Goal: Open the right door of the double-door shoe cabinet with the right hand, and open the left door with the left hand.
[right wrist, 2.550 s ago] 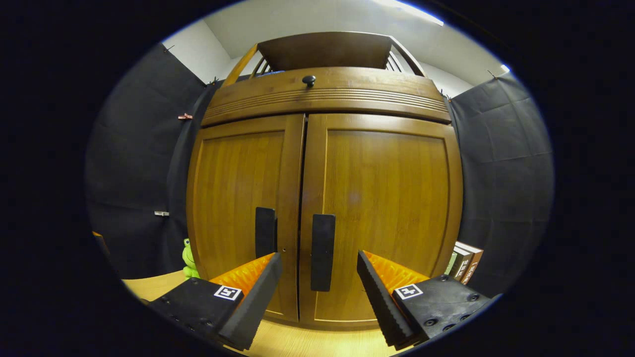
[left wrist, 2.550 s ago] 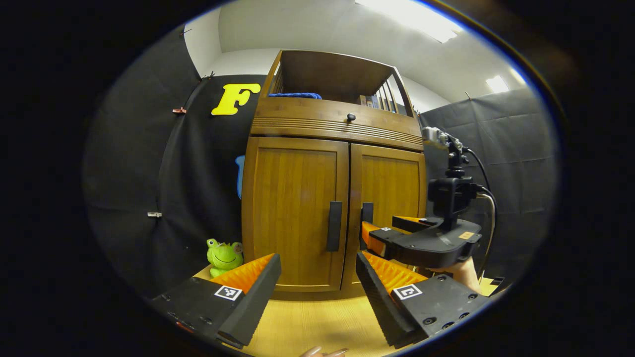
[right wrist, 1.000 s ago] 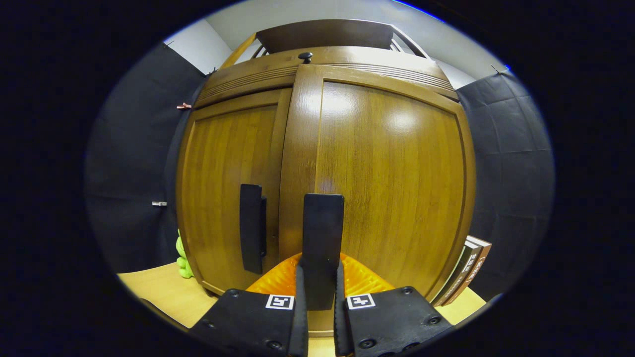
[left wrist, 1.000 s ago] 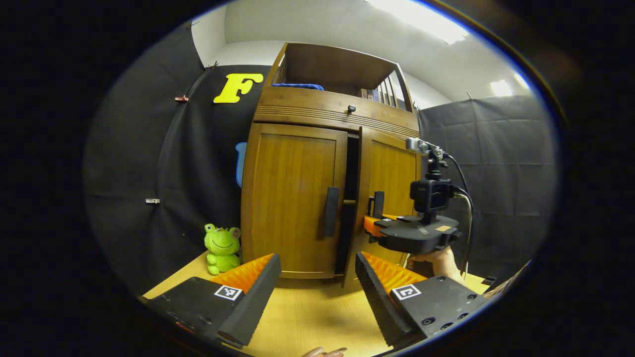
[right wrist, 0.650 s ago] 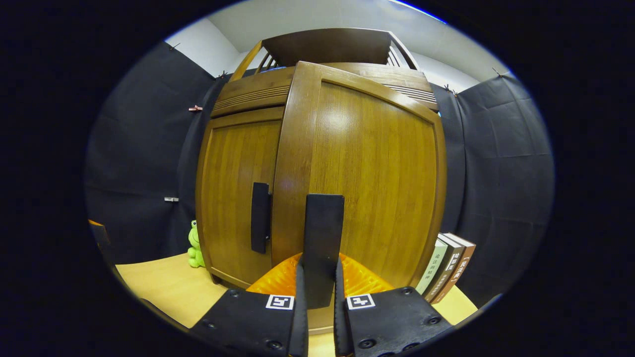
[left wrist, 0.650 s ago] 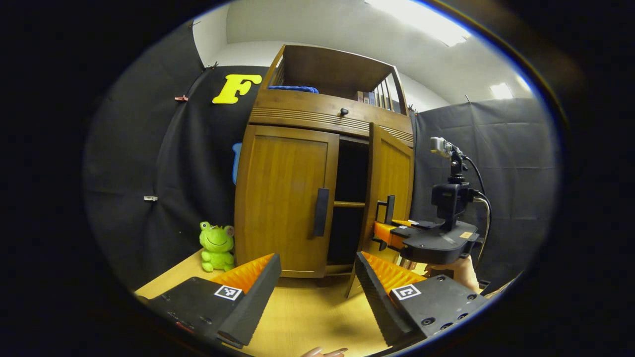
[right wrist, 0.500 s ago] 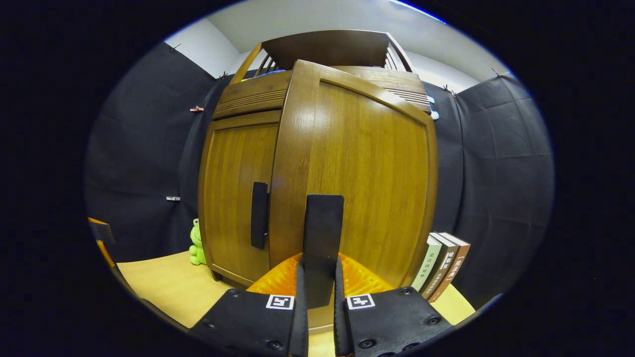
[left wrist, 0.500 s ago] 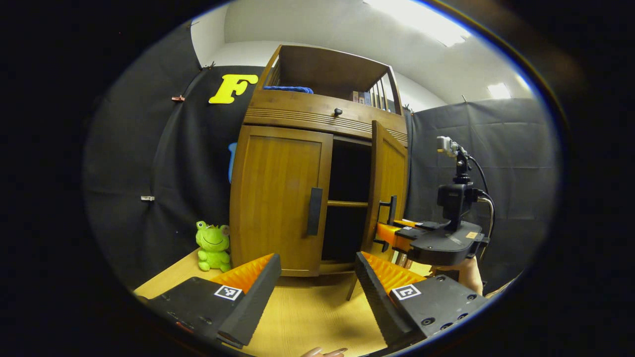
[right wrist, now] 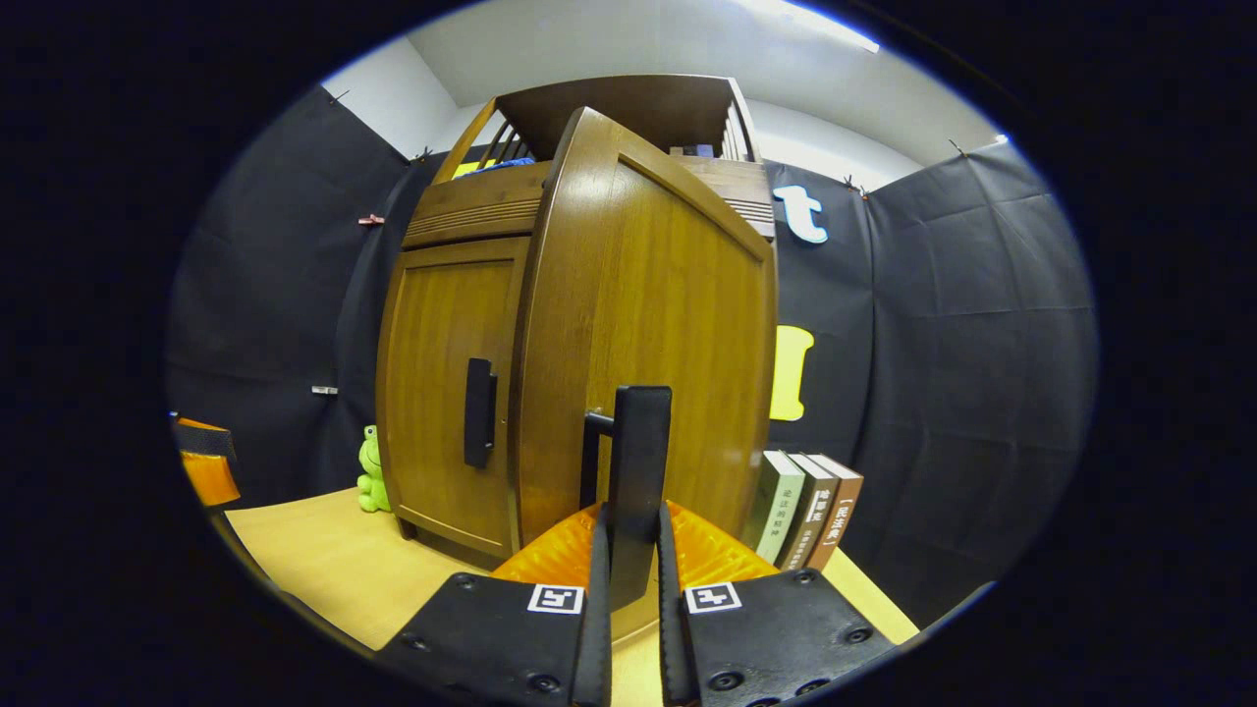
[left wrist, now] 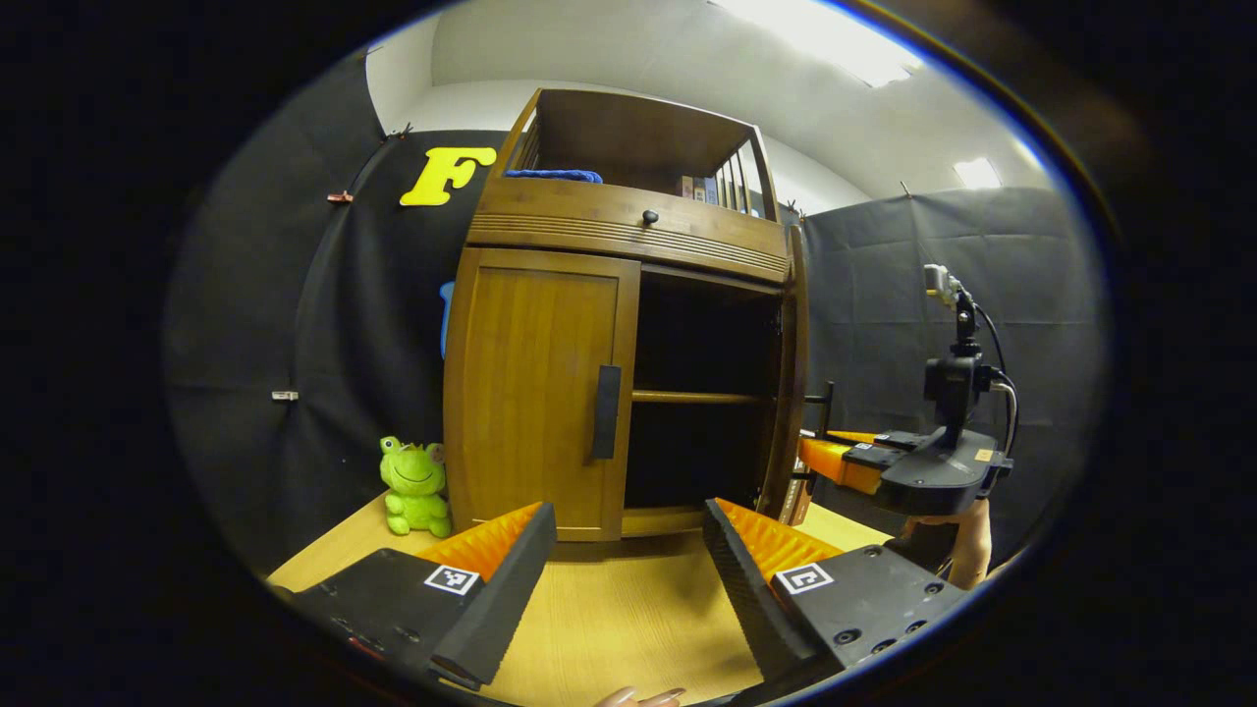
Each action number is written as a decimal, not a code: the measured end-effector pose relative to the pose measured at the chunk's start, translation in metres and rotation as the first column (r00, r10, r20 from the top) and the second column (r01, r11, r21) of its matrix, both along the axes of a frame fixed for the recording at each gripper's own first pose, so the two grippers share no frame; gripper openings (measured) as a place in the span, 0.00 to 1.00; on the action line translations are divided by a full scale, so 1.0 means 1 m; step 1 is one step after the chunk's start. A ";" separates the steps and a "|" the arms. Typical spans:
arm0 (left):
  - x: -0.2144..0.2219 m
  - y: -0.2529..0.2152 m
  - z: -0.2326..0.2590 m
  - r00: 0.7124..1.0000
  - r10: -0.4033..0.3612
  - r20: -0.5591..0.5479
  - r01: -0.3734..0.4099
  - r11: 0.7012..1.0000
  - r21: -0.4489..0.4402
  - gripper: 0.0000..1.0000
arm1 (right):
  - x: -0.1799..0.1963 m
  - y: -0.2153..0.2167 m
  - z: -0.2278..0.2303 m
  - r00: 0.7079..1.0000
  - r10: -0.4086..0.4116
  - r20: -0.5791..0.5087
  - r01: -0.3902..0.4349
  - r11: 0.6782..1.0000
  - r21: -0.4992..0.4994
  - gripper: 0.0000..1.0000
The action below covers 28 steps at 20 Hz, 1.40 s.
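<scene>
The glossy brown wooden double-door shoe cabinet stands on the pale wood-grain bench. In the right gripper view the right claw clamps both ribbed fingers on the flat black bar handle of the right door, which is swung wide, edge-on at 3 o'clock in the left gripper view. The left claw hangs open, apart from the shut, smooth-panelled left door at 12 o'clock. A plush green frog sits at 9 o'clock of the cabinet. Three upright books stand beside it; their spine lettering is too small to read.
</scene>
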State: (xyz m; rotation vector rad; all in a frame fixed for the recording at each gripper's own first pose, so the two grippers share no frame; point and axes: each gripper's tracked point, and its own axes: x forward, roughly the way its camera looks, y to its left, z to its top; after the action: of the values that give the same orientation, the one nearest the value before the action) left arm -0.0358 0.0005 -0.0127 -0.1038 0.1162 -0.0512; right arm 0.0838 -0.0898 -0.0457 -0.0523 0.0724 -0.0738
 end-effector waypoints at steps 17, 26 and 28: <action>0.139 0.003 -0.020 0.995 0.092 0.024 -0.092 0.996 -0.013 0.94 | -0.045 -0.111 0.005 0.992 -0.121 -0.040 0.122 0.993 0.009 0.11; 0.204 0.013 -0.016 0.986 0.133 0.098 -0.139 0.989 0.049 0.93 | -0.063 -0.138 0.005 0.992 -0.121 -0.030 0.121 0.993 0.002 0.11; 0.215 0.012 -0.018 0.986 0.139 0.095 -0.142 0.989 0.031 0.90 | -0.067 -0.146 0.005 0.990 -0.139 -0.027 0.139 0.990 0.000 0.14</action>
State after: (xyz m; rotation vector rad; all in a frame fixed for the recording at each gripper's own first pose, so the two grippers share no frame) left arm 0.1788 0.0125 -0.0309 -0.0711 0.0171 0.0869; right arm 0.0164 -0.2362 -0.0404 -0.0468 0.1029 -0.2124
